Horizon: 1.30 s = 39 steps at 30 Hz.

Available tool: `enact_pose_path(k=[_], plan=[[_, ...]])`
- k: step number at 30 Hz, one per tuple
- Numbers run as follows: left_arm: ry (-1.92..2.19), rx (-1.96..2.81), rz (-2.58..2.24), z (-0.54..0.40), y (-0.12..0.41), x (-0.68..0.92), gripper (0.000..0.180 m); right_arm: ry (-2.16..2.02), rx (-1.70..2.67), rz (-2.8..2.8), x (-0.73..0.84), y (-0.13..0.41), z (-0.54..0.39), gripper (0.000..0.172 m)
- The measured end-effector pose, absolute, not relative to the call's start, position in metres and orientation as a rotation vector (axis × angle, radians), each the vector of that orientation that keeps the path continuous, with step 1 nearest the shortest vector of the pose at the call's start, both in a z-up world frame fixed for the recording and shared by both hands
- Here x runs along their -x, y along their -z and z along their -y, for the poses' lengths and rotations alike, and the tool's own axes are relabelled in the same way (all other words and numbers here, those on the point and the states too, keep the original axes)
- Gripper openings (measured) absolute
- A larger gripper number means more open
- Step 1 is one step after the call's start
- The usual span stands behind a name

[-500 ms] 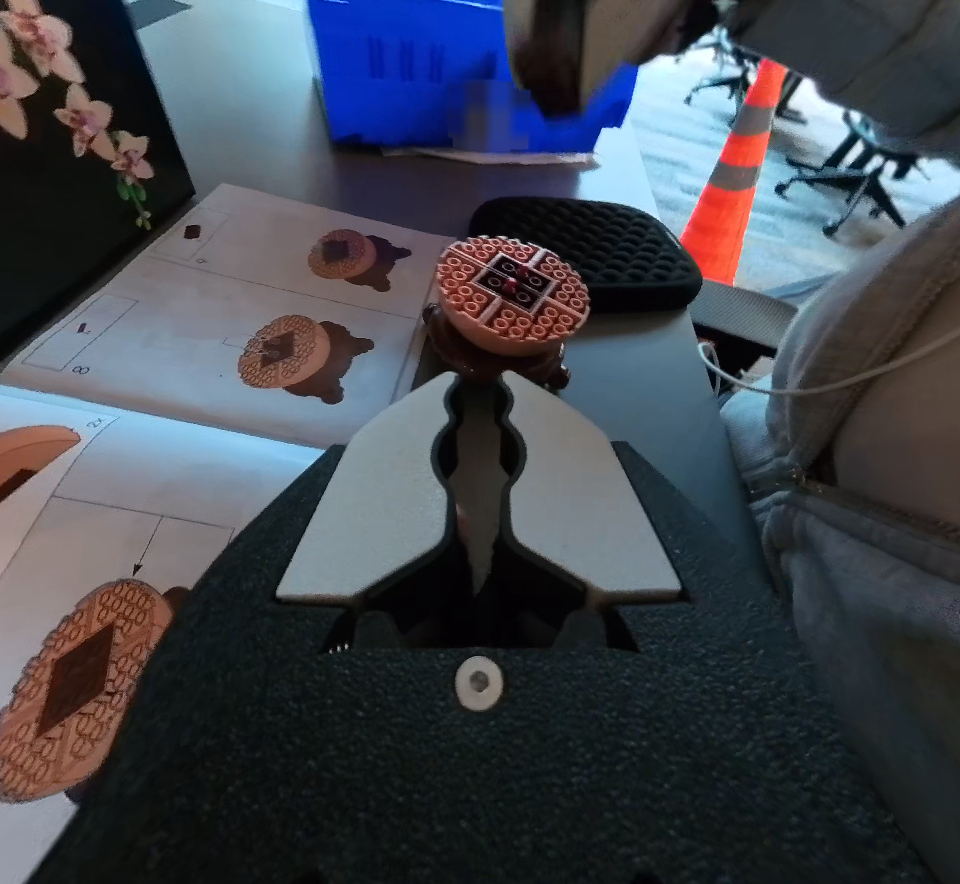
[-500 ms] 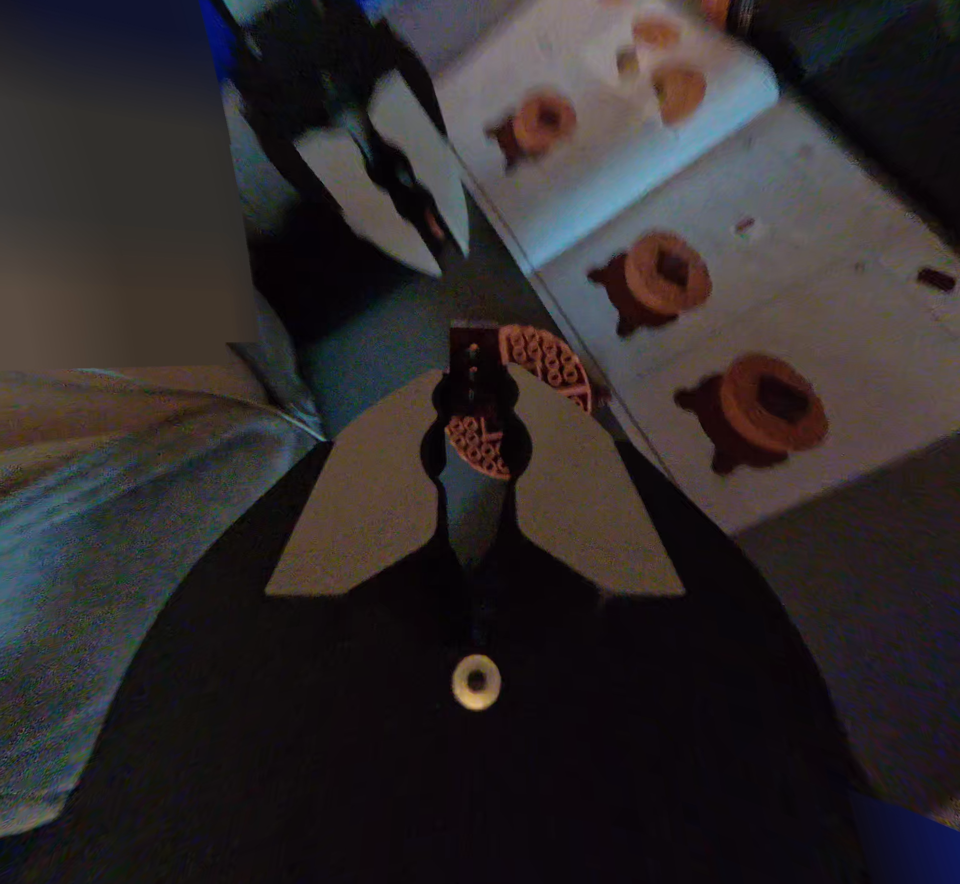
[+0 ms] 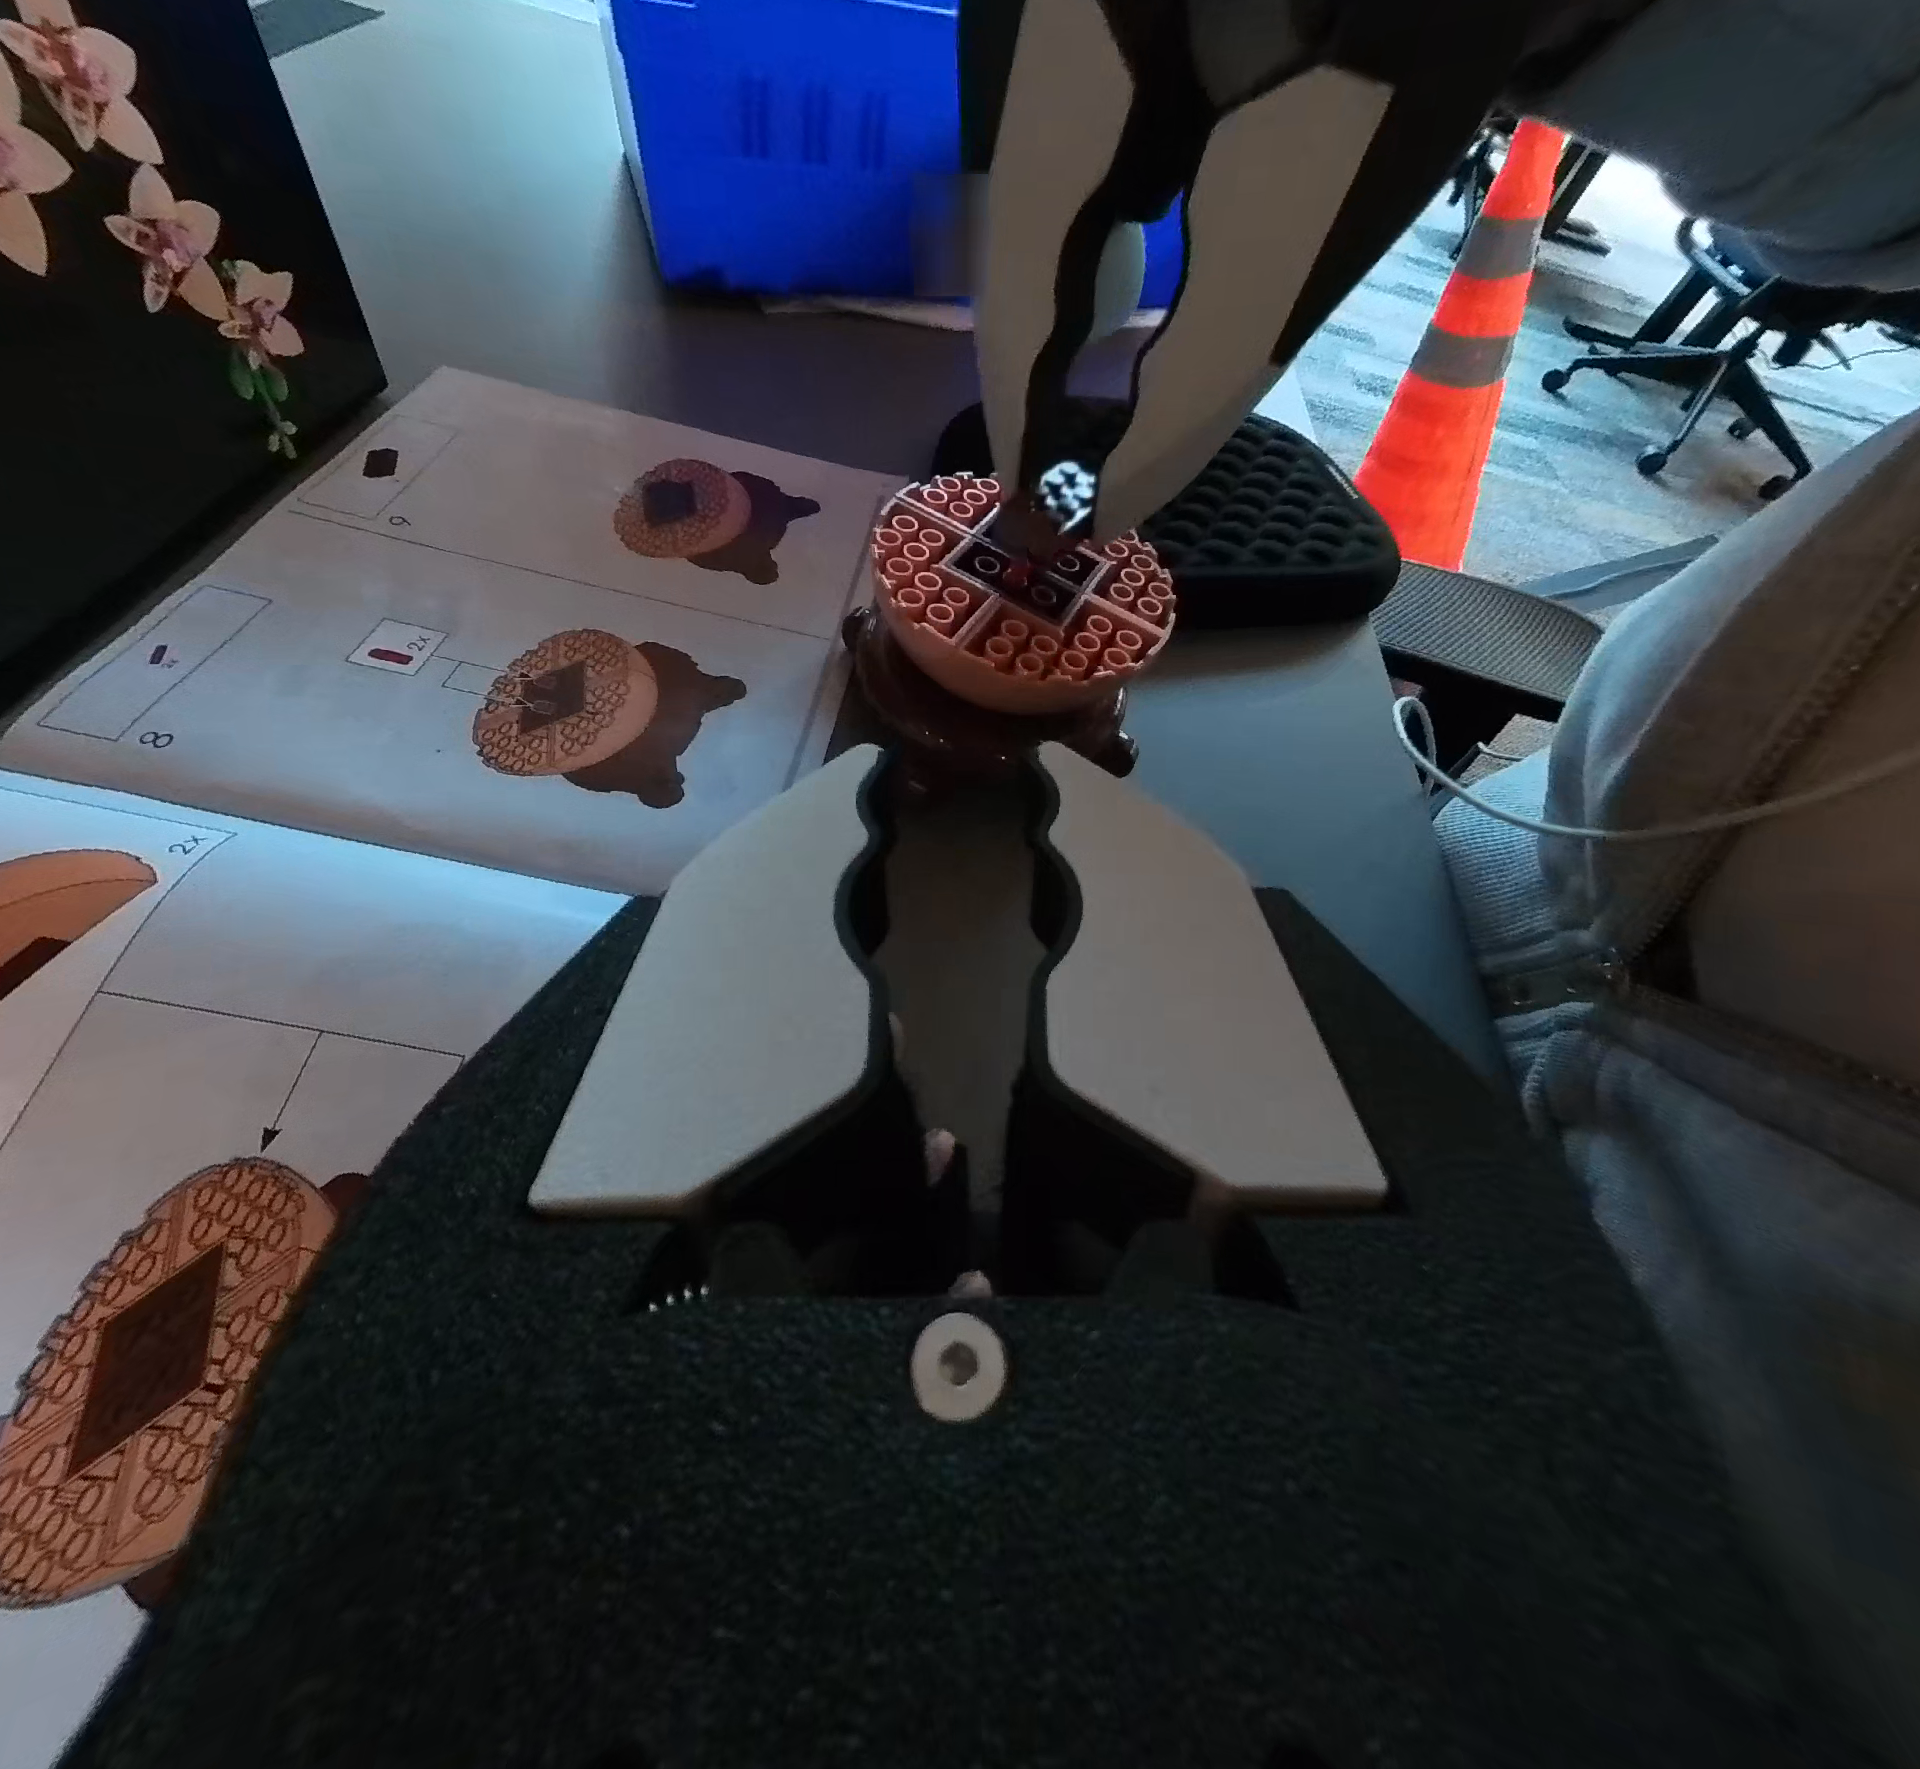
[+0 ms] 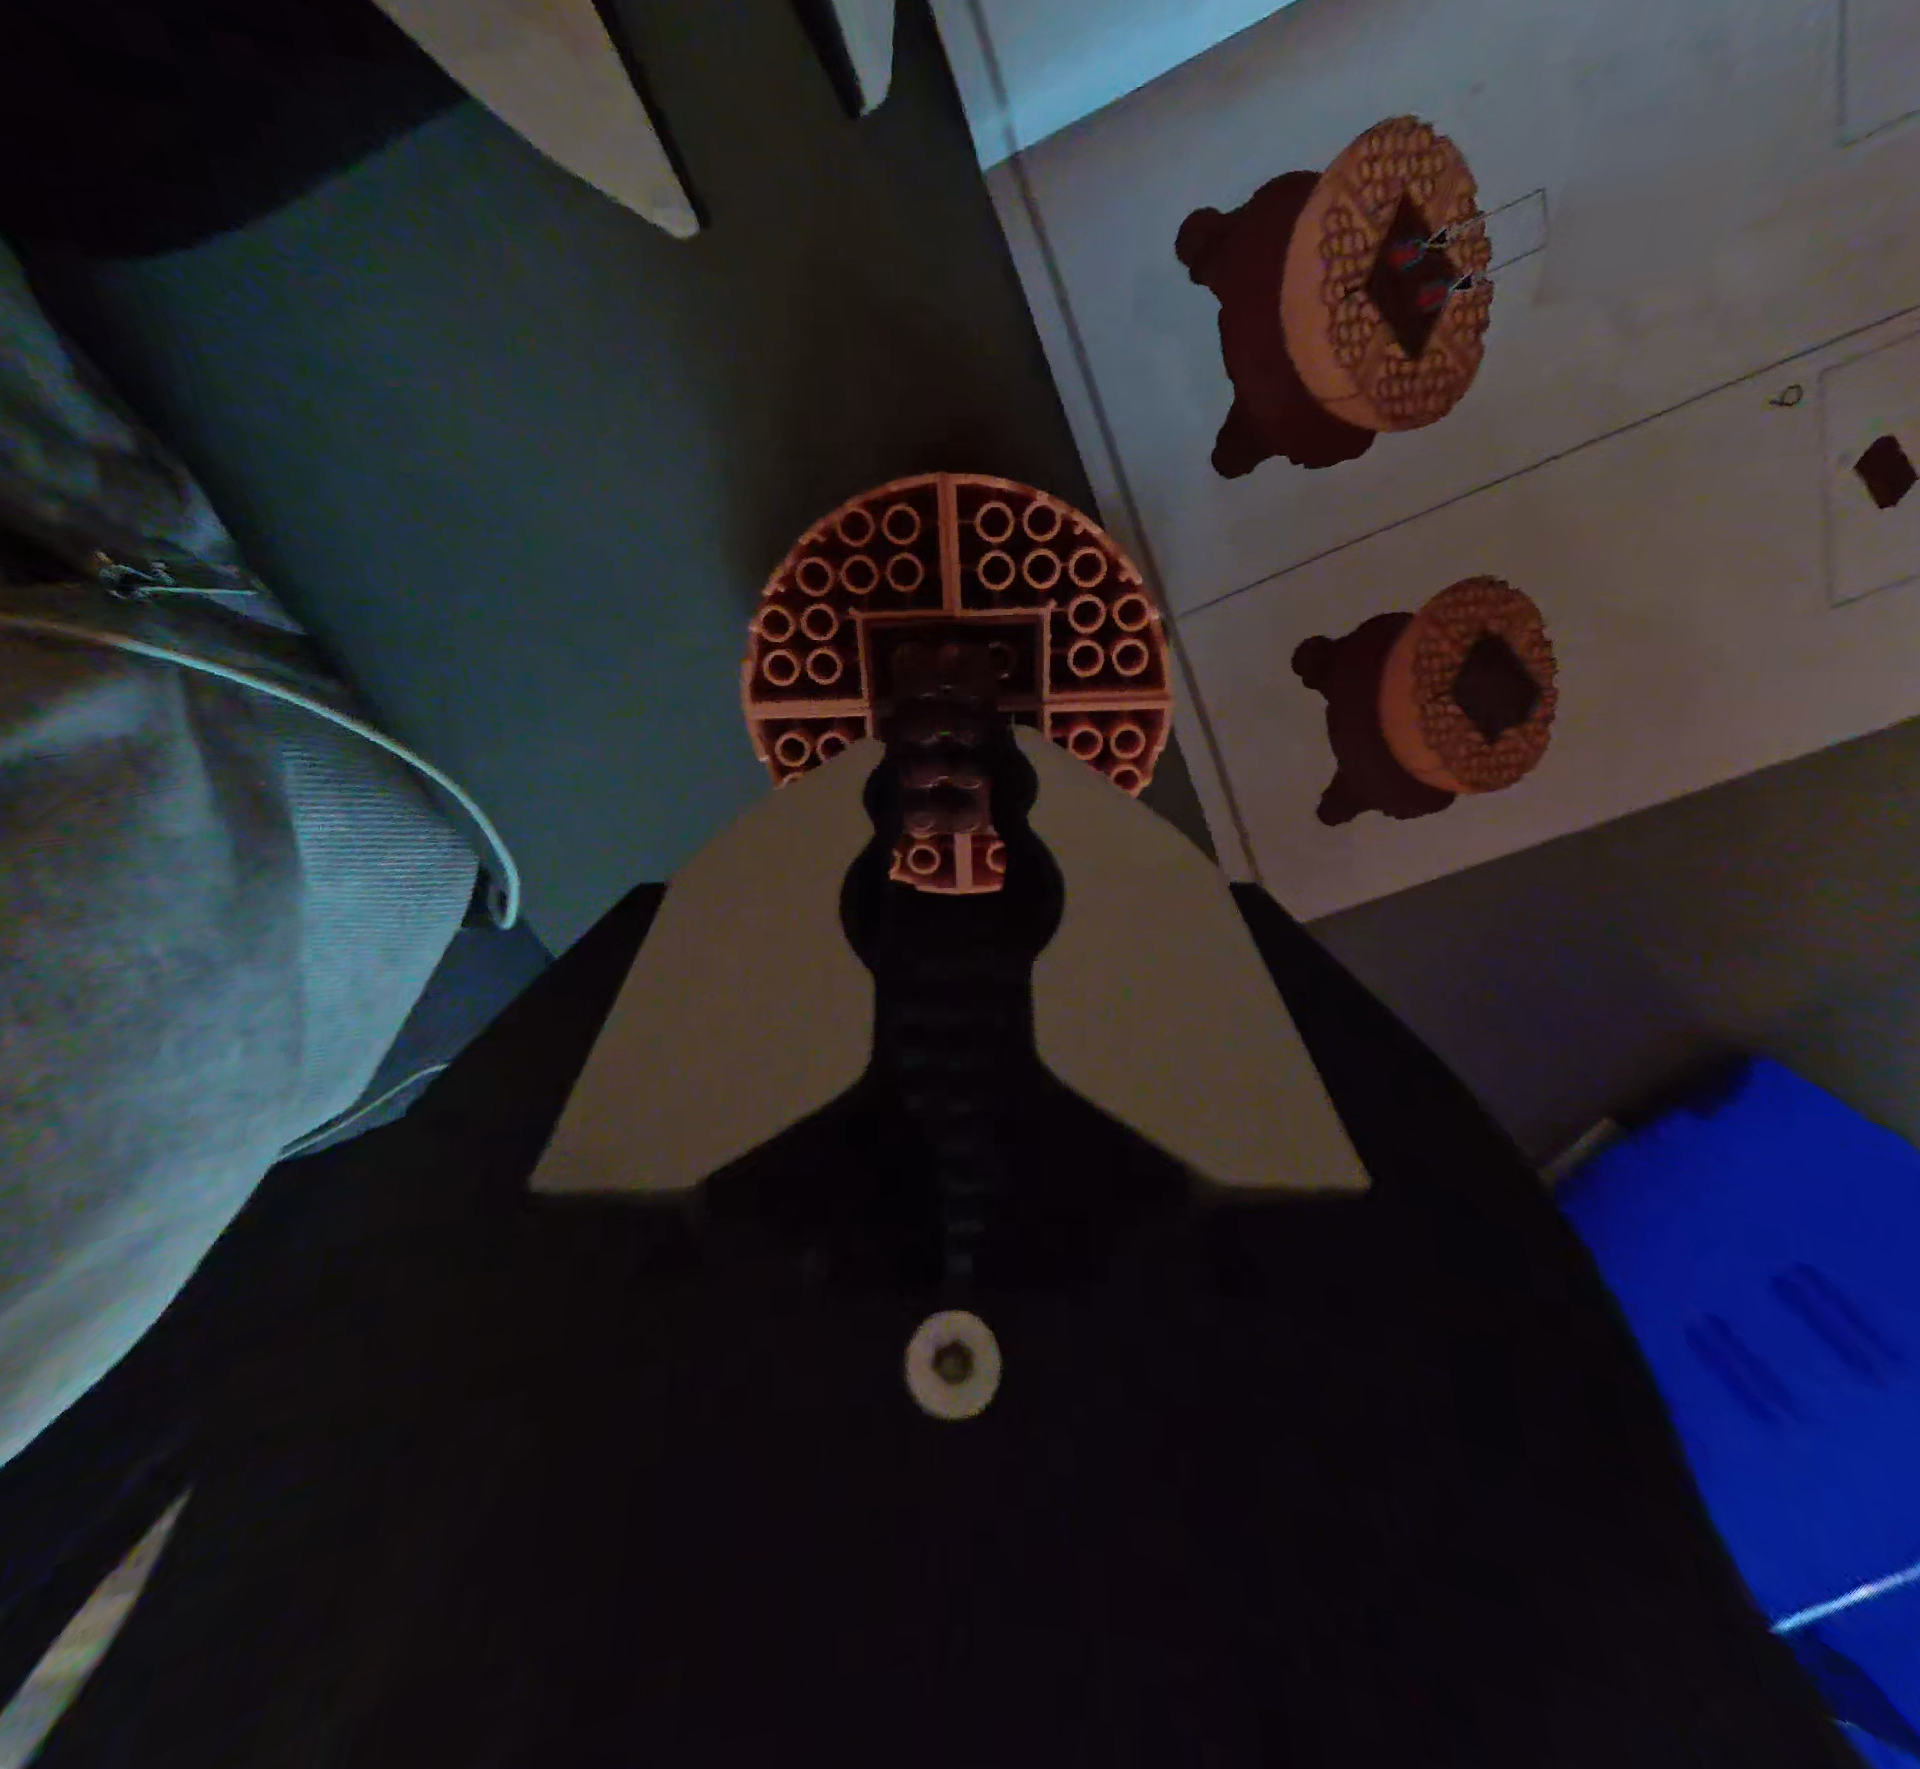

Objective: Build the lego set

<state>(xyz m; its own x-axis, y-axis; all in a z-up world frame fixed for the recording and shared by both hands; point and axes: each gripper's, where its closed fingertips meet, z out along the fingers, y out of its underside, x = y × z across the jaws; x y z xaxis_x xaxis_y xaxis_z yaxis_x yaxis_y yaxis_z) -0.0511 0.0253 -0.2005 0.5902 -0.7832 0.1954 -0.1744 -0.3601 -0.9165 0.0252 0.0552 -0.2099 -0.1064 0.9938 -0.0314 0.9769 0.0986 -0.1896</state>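
Lying open along the left of the tabletop (image 3: 499,192) is a building booklet (image 3: 436,639) with printed pictures of a round tan disc on a dark base; a black box with orchid pictures (image 3: 135,244) stands behind it, a blue bin (image 3: 790,109) farther back, and a black dimpled pad (image 3: 1257,524) just past the model. An orange cone (image 3: 1455,369) and office chairs stand on the floor beyond the tabletop's edge, and your grey sleeve fills the right side. Nothing blocks the model itself. Your left tongs (image 3: 956,774) sit low, their tips at either side of the dark brown base (image 3: 935,711) of the brick model; whether the pads press on it you cannot tell from here. The round tan studded disc (image 3: 1023,597) tops that base, tilted toward the camera. Your right tongs (image 4: 951,784) come from above, clamped on a small dark brown stack of bricks (image 4: 940,743), whose far end sits at the dark square middle of the disc (image 4: 956,618).
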Motion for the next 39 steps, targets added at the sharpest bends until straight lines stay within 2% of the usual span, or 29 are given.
enact_pose_path(k=[19,26,34,39], plan=[[0.802,1.872,-0.757,-0.027,0.201,0.053,0.023,-0.129,1.982,2.326,-0.023,0.216,-0.056,0.015],[0.717,1.759,-0.809,-0.032,0.19,0.049,0.0,-0.178,1.984,2.314,-0.023,0.218,-0.056,0.015],[0.651,1.762,-0.951,-0.048,0.181,0.01,0.0,-0.197,1.975,2.326,-0.023,0.218,-0.056,0.015],[0.624,1.813,-1.102,-0.057,0.198,-0.014,0.0,-0.179,1.92,2.335,-0.023,0.218,-0.056,0.015]])
